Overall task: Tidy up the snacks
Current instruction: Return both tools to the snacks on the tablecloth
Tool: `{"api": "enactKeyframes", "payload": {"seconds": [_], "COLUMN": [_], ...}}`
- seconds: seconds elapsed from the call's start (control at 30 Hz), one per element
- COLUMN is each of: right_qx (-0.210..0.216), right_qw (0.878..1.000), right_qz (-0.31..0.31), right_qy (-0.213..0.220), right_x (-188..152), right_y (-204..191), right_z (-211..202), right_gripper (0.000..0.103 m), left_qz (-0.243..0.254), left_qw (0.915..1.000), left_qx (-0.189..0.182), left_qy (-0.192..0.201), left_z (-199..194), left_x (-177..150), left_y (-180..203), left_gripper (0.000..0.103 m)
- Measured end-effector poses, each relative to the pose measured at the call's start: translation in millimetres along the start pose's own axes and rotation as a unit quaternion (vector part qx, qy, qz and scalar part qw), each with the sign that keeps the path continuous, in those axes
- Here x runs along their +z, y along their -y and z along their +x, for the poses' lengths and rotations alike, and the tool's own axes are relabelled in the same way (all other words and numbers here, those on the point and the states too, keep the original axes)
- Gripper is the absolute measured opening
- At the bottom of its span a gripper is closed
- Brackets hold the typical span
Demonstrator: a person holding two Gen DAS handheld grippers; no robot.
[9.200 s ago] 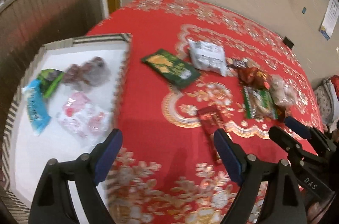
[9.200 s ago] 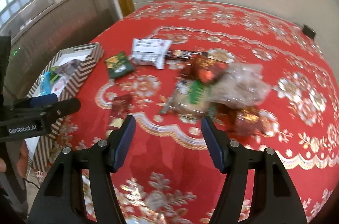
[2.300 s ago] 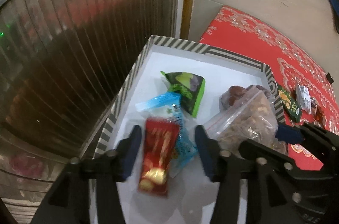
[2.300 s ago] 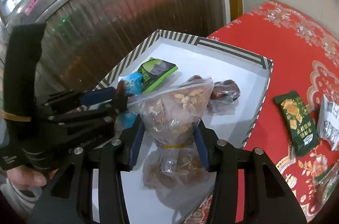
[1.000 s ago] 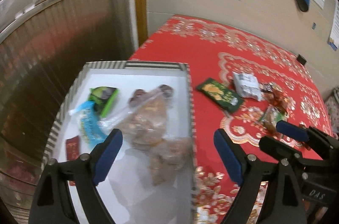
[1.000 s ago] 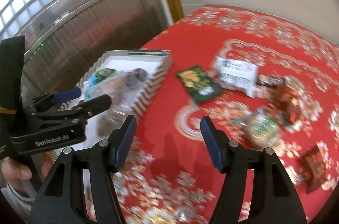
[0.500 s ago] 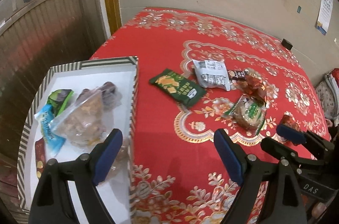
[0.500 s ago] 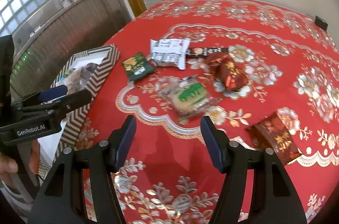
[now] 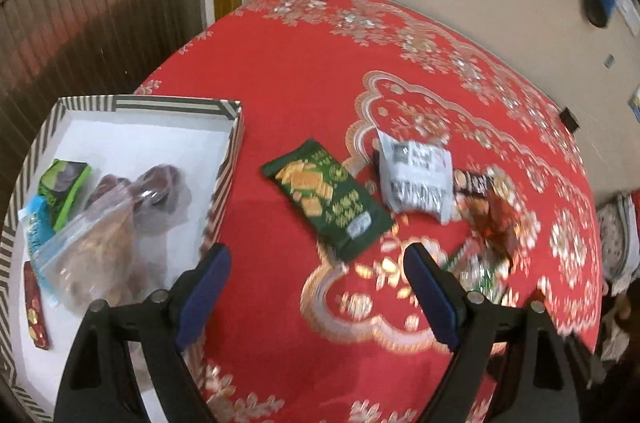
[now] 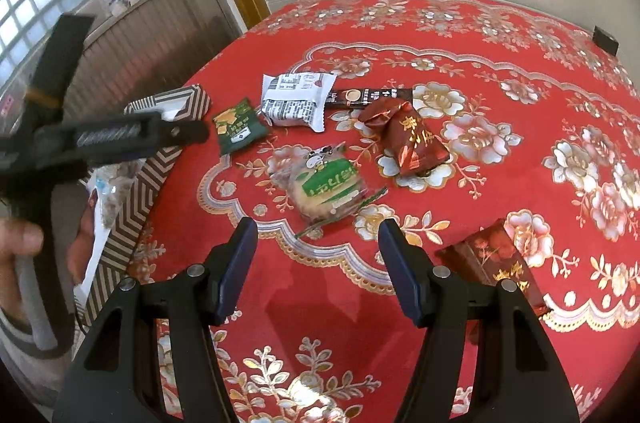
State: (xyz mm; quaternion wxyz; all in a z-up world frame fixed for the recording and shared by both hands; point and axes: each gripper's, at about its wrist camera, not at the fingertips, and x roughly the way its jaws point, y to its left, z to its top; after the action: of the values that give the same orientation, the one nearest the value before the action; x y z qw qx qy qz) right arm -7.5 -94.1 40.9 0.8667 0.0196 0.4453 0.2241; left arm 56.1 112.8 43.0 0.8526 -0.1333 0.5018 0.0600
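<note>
My left tool (image 9: pixel 316 287): matte black plastic frame, two angled arms, dark blue pads (image 9: pixel 202 287) on inner faces, round silver screw on each arm. My right tool (image 10: pixel 318 263): same black frame, navy pads (image 10: pixel 236 269), silver screws near knuckles. In right wrist view, left tool's body blurred, pale lettering unreadable, yellow band around its black upright. My left hand (image 10: pixel 24 243): bare skin, grey handle, striped cuff below.

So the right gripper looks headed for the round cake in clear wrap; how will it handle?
The cake is probably light but crumbly, so squeeze gently. Its clear wrap looks glossy and loose at the ends, so it may slip or crinkle between the open right gripper fingers.
</note>
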Motion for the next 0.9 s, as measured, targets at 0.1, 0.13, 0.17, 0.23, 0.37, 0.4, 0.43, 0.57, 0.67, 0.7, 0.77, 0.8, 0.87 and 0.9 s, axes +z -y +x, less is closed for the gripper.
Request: {"api": "enactKeyframes", "payload": {"seconds": [0.1,0.13,0.17,0.23,0.37,0.4,0.43,0.57,0.67,0.7,0.77,0.8,0.87,0.9], "right_qx": [0.005,0.005,0.005,0.005,0.003,0.004,0.004,0.004,-0.001,-0.003,-0.007,-0.009,-0.014,-0.018], "right_qw": [1.000,1.000,1.000,1.000,1.000,1.000,1.000,1.000,1.000,1.000,1.000,0.999,0.999,0.998], "right_qz": [-0.001,-0.002,-0.003,-0.004,-0.004,-0.003,-0.002,0.000,-0.004,-0.006,-0.017,-0.024,-0.043,-0.058], "right_qy": [-0.002,-0.002,-0.003,-0.006,-0.008,-0.009,-0.009,-0.011,-0.015,-0.016,-0.019,-0.021,-0.022,-0.025], "right_x": [2,2,3,3,5,5,6,7,7,7,10,12,15,18], "right_y": [1,1,2,3,8,10,12,18,19,18,15,13,8,3], "right_z": [2,3,4,5,8,8,8,11,12,13,14,15,18,21], "right_gripper": [0.063,0.063,0.063,0.063,0.063,0.063,0.063,0.063,0.063,0.063,0.063,0.063,0.070,0.073], "left_qz": [-0.020,-0.029,-0.033,-0.042,-0.055,-0.054,-0.055,-0.051,-0.033,-0.022,0.002,0.008,-0.003,-0.012], "left_qw": [0.9996,0.9994,0.9992,0.9984,0.9968,0.9967,0.9965,0.9955,0.9966,0.9968,0.9970,0.9971,0.9977,0.9978], "left_qx": [0.016,0.015,0.019,0.029,0.048,0.054,0.056,0.072,0.064,0.065,0.062,0.056,0.043,0.038], "left_qy": [-0.010,-0.012,-0.014,-0.021,-0.033,-0.028,-0.029,-0.034,-0.039,-0.041,-0.047,-0.050,-0.052,-0.053], "left_z": [14,18,23,32,51,52,55,64,64,64,62,60,56,57], "left_x": [12,15,18,24,31,32,33,37,33,30,24,21,19,21], "left_y": [1,1,1,0,2,4,6,12,16,17,21,21,16,14], "left_gripper": [0.089,0.089,0.089,0.089,0.089,0.089,0.089,0.089,0.091,0.091,0.091,0.091,0.091,0.091]}}
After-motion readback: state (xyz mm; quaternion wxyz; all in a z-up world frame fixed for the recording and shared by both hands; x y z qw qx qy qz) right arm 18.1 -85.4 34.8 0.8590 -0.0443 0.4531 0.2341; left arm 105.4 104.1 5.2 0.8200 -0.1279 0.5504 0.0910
